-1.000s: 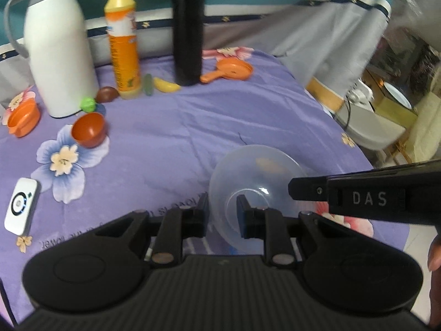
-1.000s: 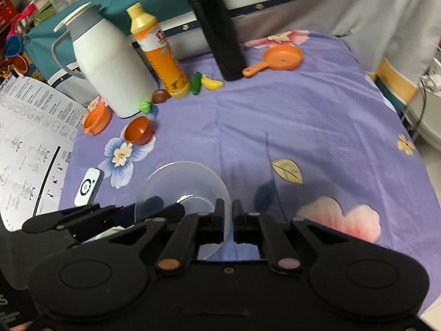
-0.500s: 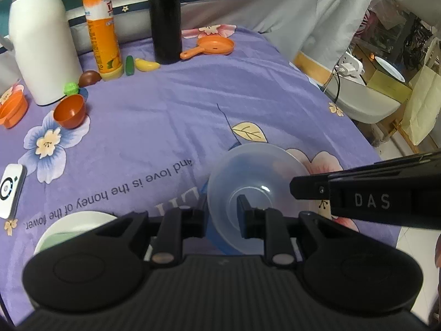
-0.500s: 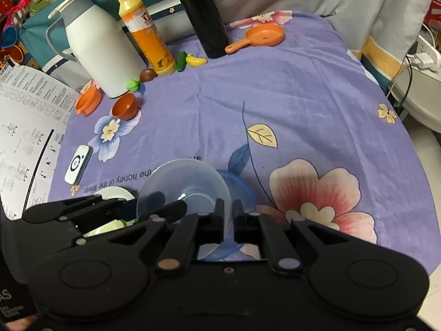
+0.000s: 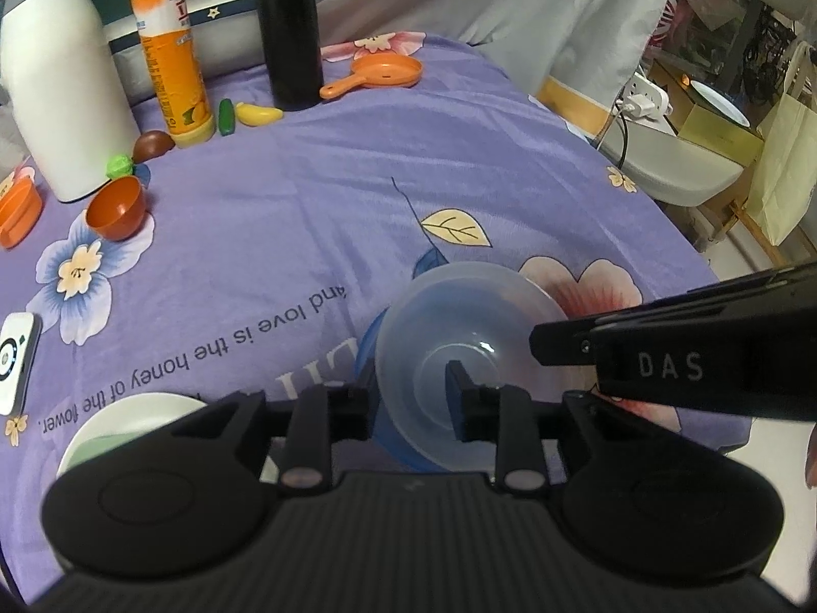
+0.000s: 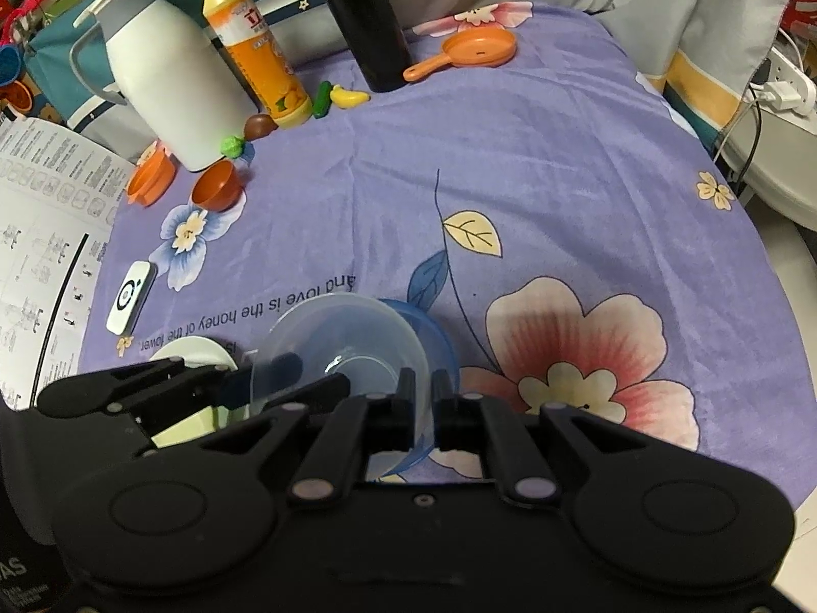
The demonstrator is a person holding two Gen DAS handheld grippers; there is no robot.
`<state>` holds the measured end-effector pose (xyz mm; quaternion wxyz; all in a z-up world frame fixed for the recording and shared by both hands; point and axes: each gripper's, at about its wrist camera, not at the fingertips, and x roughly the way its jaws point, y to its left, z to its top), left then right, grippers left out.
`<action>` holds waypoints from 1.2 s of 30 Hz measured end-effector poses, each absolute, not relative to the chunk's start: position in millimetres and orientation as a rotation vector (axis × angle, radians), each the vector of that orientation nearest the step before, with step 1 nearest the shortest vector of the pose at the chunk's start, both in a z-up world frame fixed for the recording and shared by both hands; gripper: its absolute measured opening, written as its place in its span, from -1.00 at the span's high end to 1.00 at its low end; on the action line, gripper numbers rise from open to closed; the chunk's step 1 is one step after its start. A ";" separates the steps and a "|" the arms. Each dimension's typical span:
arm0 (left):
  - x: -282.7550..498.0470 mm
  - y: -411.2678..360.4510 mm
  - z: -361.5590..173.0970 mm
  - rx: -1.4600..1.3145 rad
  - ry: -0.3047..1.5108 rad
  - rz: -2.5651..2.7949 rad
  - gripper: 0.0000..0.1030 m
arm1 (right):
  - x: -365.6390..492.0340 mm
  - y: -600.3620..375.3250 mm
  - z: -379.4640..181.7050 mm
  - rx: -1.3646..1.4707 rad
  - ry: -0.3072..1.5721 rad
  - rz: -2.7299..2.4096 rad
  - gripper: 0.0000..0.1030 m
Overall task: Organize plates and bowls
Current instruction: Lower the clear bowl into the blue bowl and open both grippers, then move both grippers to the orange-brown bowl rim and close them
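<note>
Tongs (image 5: 411, 401) (image 6: 421, 401) both clamp clear bowl (image 5: 459, 327) rim.

The middle of the purple cloth (image 6: 536, 163) is bare, so a gripper could pass there. At the back stand 3 tall things in a row: a white jug (image 6: 168, 81), an orange bottle (image 6: 260, 51) and a black flask (image 6: 367, 15). Small toys (image 6: 337, 97) lie by them. At the near edge, a clear bowl (image 6: 337, 337) and a white plate (image 6: 194, 352) take up room.
</note>
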<state>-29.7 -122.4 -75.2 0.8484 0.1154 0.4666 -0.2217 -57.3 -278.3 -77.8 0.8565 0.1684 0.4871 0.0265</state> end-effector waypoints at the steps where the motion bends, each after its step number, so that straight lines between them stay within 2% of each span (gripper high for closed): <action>1: -30.1 -122.8 -75.4 0.247 0.982 -0.469 0.45 | -56.7 -278.3 -78.6 0.353 1.025 0.057 0.83; 4: -31.6 -125.4 -74.7 0.258 0.973 -0.474 0.34 | -56.0 -278.6 -79.9 0.353 1.026 0.060 0.81; 8: -33.8 -125.3 -69.6 0.255 0.956 -0.486 -0.07 | -55.9 -280.2 -80.4 0.366 1.025 0.075 0.76; 9: -35.4 -125.7 -67.3 0.262 0.946 -0.482 -0.22 | -56.0 -280.2 -80.2 0.368 1.024 0.076 0.69; 14: -39.5 -121.4 -55.1 0.258 0.901 -0.476 -0.43 | -58.8 -283.2 -73.7 0.362 0.994 0.059 0.28; 16: -39.2 -117.6 -50.6 0.249 0.886 -0.473 -0.60 | -60.1 -285.7 -70.1 0.360 0.982 0.044 -0.03; 17: -39.0 -115.4 -49.4 0.244 0.881 -0.471 -0.69 | -60.8 -287.7 -68.3 0.360 0.974 0.038 -0.12; 18: -38.2 -113.2 -48.6 0.237 0.878 -0.467 -0.75 | -61.5 -289.6 -66.4 0.360 0.966 0.029 -0.33; 19: -37.3 -110.5 -47.9 0.228 0.878 -0.466 -0.77 | -62.2 -291.7 -64.8 0.361 0.960 0.019 -0.55; 20: -36.8 -108.2 -47.6 0.220 0.879 -0.465 -0.80 | -62.7 -294.5 -63.3 0.365 0.953 0.012 -0.62; 24: -34.1 -100.2 -47.4 0.199 0.882 -0.460 -0.95 | -63.1 -297.6 -58.2 0.375 0.941 0.001 -0.81; 28: -29.7 -90.6 -48.9 0.185 0.887 -0.450 -1.00 | -58.4 -293.1 -54.8 0.381 0.936 -0.007 -0.96; 36: -1.9 -47.5 -50.8 0.147 0.881 -0.373 -1.00 | -29.5 -259.1 -44.6 0.348 0.929 0.028 -1.00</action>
